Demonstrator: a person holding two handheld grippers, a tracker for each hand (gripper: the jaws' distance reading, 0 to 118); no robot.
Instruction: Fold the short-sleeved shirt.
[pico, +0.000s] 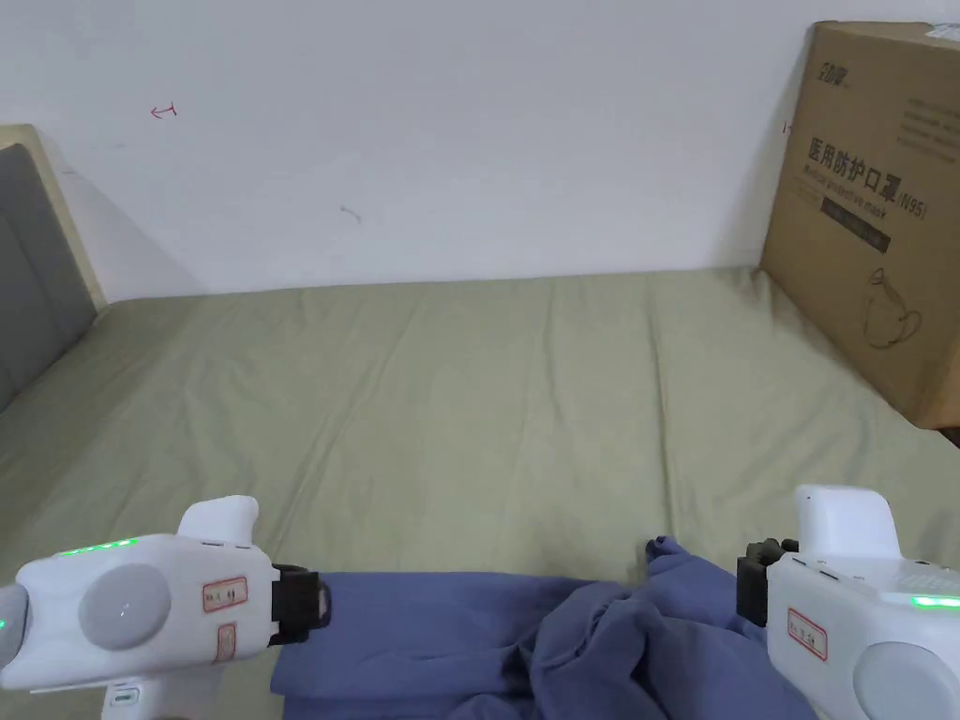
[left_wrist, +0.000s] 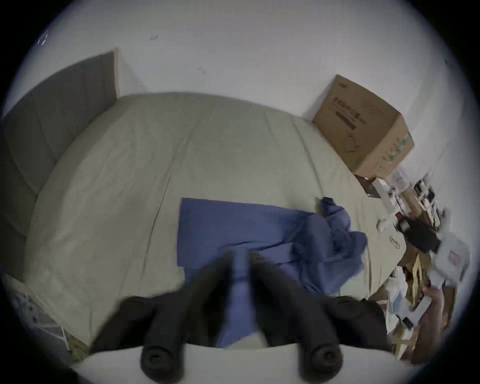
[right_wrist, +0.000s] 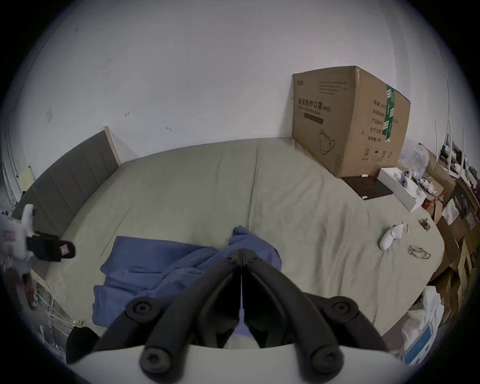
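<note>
A blue short-sleeved shirt (pico: 450, 628) lies on the olive bed sheet (pico: 469, 394) at the near edge. Its left part is flat and its right part is bunched up (pico: 656, 600). My left gripper (pico: 319, 602) hovers at the shirt's left edge. In the blurred left gripper view (left_wrist: 237, 256) its jaws stand a little apart, and blue cloth (left_wrist: 233, 223) shows through the gap. My right gripper (pico: 745, 586) is beside the bunched end. In the right gripper view (right_wrist: 241, 250) its jaws meet with nothing pinched, above the shirt (right_wrist: 155, 257).
A big cardboard box (pico: 872, 216) stands on the bed's far right against the wall. A grey headboard (pico: 28, 272) closes the left side. A white object (right_wrist: 389, 236), glasses (right_wrist: 419, 252) and a dark board (right_wrist: 368, 187) lie near the right edge.
</note>
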